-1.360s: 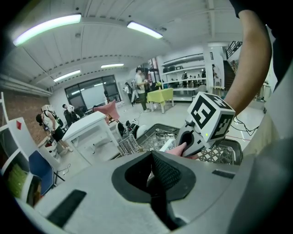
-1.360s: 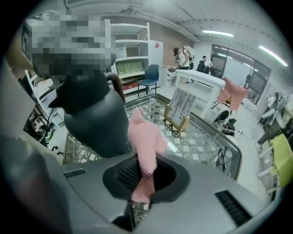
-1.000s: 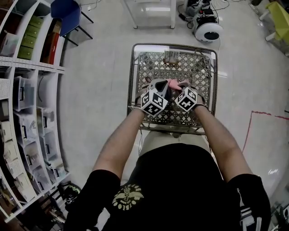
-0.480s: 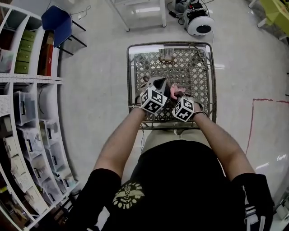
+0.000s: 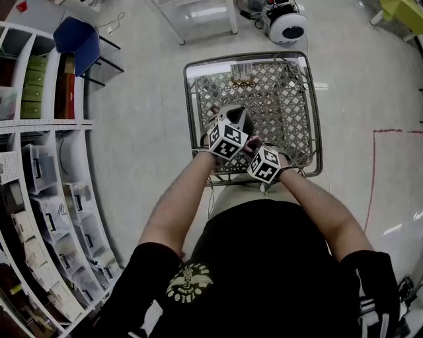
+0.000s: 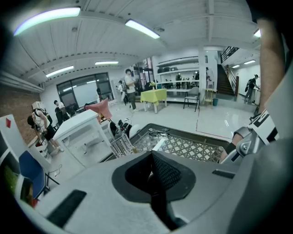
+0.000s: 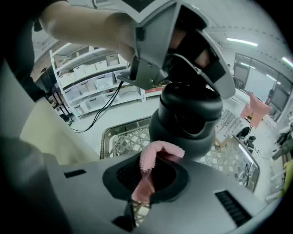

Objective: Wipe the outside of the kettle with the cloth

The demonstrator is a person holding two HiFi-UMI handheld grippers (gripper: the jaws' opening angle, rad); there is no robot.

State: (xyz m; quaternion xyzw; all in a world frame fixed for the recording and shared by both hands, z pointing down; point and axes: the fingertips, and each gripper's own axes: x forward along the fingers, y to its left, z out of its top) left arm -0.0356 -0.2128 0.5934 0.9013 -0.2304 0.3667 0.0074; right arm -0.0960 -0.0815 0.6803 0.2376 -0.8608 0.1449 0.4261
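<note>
A dark grey kettle (image 7: pixel 187 119) hangs over a wire mesh cart (image 5: pixel 291 99). My left gripper (image 5: pixel 231 124) is shut on its top from above; its grey body (image 7: pixel 174 45) shows above the kettle in the right gripper view. In the left gripper view the left gripper (image 6: pixel 153 176) has its black pads closed together. My right gripper (image 7: pixel 145 178) is shut on a pink cloth (image 7: pixel 151 167), whose folded end lies against the kettle's lower side. In the head view the right gripper (image 5: pixel 254 149) sits just right of the left one, near the cart's near edge.
Shelving with bins (image 5: pixel 39 165) runs along the left. A blue chair (image 5: pixel 76 39), a white table (image 5: pixel 198 13) and a round white machine (image 5: pixel 285 26) stand beyond the cart. A red line (image 5: pixel 373 165) marks the floor at the right.
My right gripper has drawn back with the cloth toward the cart's near edge, along the kettle. The left gripper has kept its hold in the same place.
</note>
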